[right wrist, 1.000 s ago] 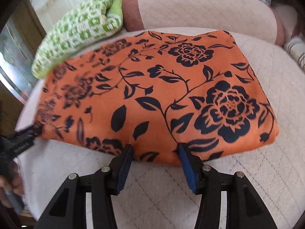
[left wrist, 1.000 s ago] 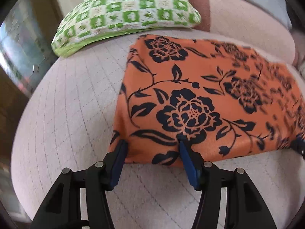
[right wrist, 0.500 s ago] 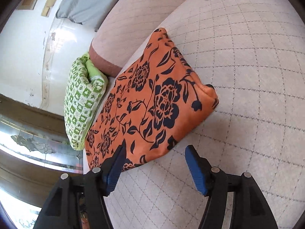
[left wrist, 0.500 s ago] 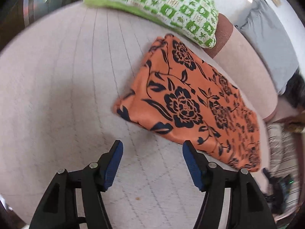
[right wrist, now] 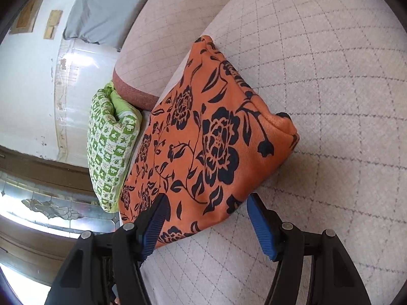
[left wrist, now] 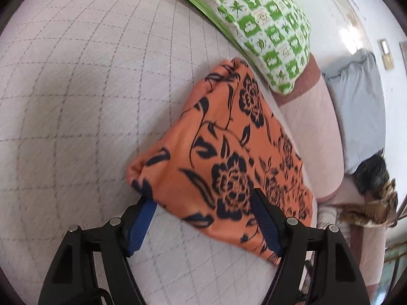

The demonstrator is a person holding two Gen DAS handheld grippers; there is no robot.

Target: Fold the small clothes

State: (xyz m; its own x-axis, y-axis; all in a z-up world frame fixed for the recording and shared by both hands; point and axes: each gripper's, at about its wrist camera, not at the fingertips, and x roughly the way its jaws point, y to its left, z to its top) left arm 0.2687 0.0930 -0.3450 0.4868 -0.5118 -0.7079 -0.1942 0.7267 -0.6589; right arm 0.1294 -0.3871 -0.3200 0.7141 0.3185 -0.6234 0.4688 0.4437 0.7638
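A folded orange cloth with black flowers (left wrist: 229, 157) lies flat on the quilted sofa seat (left wrist: 76, 101). My left gripper (left wrist: 203, 216) is at one near corner of it. Its jaws are opening, the cloth's edge lies between them, and the blue pads (left wrist: 141, 225) do not press on it. The right wrist view shows the same cloth (right wrist: 216, 139) from its other end. There my right gripper (right wrist: 206, 216) stands open astride the near edge, its left finger (right wrist: 155, 225) over the fabric and its right finger on the bare seat (right wrist: 343, 101).
A green and white checked cushion (left wrist: 267, 25) (right wrist: 112, 147) lies just beyond the cloth's far end. The sofa's backrest (left wrist: 315, 137) runs along its far side, with a grey cloth (left wrist: 361, 106) behind. Dark and brown striped fabric (left wrist: 374, 203) sits at the right.
Both grippers have left the cloth's long front edge, rolled sideways and opened wider. They drew back, then came in at the cloth's two end corners. The cloth itself has stayed put.
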